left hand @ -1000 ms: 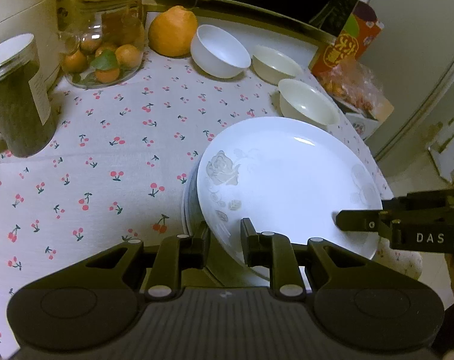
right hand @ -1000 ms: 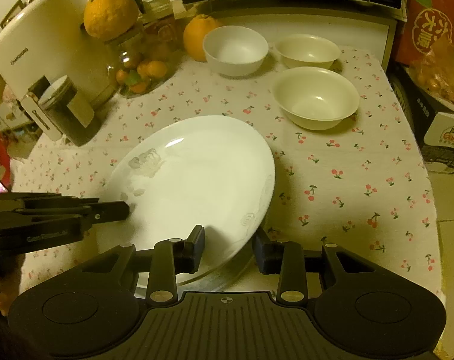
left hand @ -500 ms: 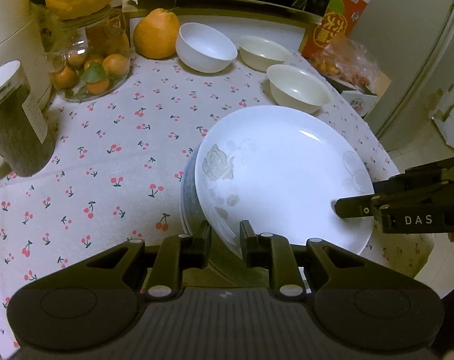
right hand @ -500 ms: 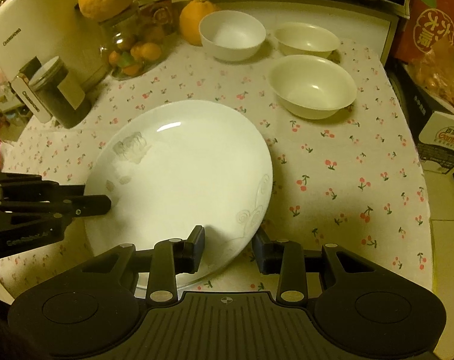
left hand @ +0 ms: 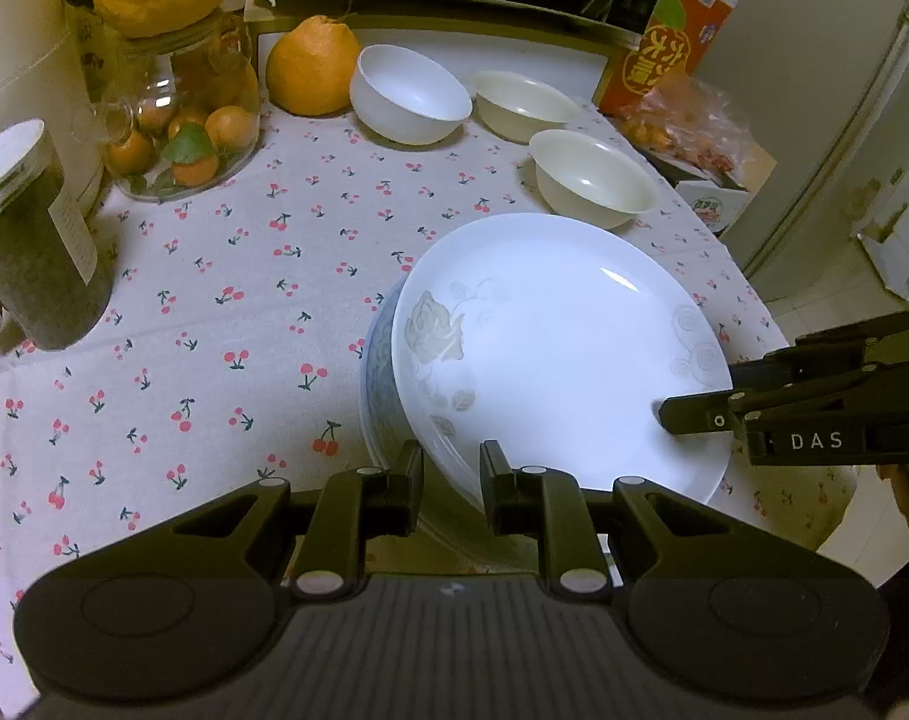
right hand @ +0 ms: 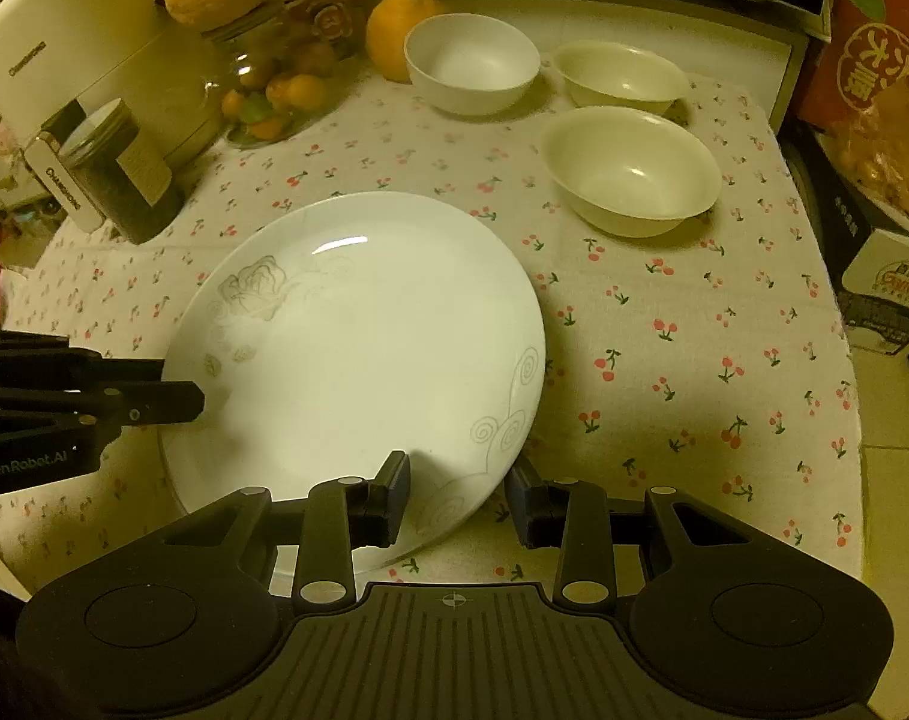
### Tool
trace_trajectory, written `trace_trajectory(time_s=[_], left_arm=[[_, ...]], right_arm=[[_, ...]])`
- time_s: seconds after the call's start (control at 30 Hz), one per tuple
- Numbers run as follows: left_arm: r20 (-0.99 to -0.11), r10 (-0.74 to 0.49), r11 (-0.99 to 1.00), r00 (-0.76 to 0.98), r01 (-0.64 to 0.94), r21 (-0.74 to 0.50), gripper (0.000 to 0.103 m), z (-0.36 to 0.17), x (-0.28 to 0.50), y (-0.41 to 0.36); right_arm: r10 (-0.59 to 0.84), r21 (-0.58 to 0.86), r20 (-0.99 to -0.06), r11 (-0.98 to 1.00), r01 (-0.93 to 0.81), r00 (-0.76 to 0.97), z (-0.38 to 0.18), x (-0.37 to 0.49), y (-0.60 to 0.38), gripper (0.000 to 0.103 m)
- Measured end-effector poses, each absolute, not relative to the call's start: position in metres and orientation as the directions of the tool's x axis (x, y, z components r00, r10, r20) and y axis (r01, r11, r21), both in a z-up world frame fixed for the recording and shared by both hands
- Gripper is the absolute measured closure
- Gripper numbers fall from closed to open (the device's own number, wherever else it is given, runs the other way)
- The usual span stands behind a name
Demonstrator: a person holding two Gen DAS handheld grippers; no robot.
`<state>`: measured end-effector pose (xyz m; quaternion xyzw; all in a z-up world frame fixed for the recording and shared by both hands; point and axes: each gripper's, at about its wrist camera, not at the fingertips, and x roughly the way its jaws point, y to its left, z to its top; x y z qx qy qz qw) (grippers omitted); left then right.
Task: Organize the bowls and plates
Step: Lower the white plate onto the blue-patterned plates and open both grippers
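Lower centre of both wrist views: top plate [left hand: 550,354], white w/ grey rose print, sits on a stack of other plates [left hand: 377,384] whose rims peek out at its left edge in the left view. Stack is on the cherry-print tablecloth [left hand: 214,312], toward the near edge of the table.

Left gripper [left hand: 451,480]: jaws nearly together, pinching the near-left rim of the top plate. Right gripper [right hand: 457,495]: jaws partly spread, one finger over the plate face and one past the rim on the outside; looks like a grip on the rim but contact on the outer pad isn't clear, so can't tell for sure.

Handling, prob: glazed ceramic, so stiff, fairly heavy, slick, and breakable if it slips or knocks the stack. Rim is the only graspable part; two holds on opposite sides keep it level. Lift straight, don't drag across the plate below.

Bowls wait at upper right of the left view: white bowl [left hand: 411,95], cream bowl [left hand: 526,105] behind, another cream bowl [left hand: 592,177] nearest the plate. Thin walls, light; take by the lip. Fruit jar [left hand: 181,120] at upper left is well apart.
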<state>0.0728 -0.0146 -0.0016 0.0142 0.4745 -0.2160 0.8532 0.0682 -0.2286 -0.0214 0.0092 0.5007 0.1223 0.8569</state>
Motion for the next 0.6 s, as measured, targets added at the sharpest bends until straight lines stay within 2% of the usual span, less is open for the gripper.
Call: trace_trajectory(time_s=[0.23,0.37,0.5,0.57,0.6], left_arm=[[-0.819,-0.308,0.908,0.484,0.407,-0.101,0.088,0.003,0.066,-0.019],[-0.821,-0.278,0.909,0.498,0.413,-0.058,0.087,0.005,0.065,-0.017],[-0.818,-0.305,0.903,0.487,0.421,-0.085,0.087,0.007,0.064,-0.015],[-0.817,-0.306,0.905,0.489,0.416,-0.09,0.084,0.007,0.065,-0.014],[-0.816,-0.305,0.906,0.49,0.413,-0.091,0.081,0.008,0.065,-0.014]], right_arm=[[0.228,0.137,-0.858,0.965,-0.223,0.46,-0.021,0.067,-0.226,0.068],[0.187,0.068,-0.86,0.964,-0.257,0.474,-0.021,0.064,-0.216,0.068],[0.177,0.056,-0.863,0.964,-0.259,0.473,-0.02,0.064,-0.214,0.068],[0.181,0.064,-0.864,0.965,-0.256,0.469,-0.02,0.065,-0.215,0.067],[0.189,0.074,-0.864,0.964,-0.255,0.466,-0.02,0.065,-0.216,0.063]])
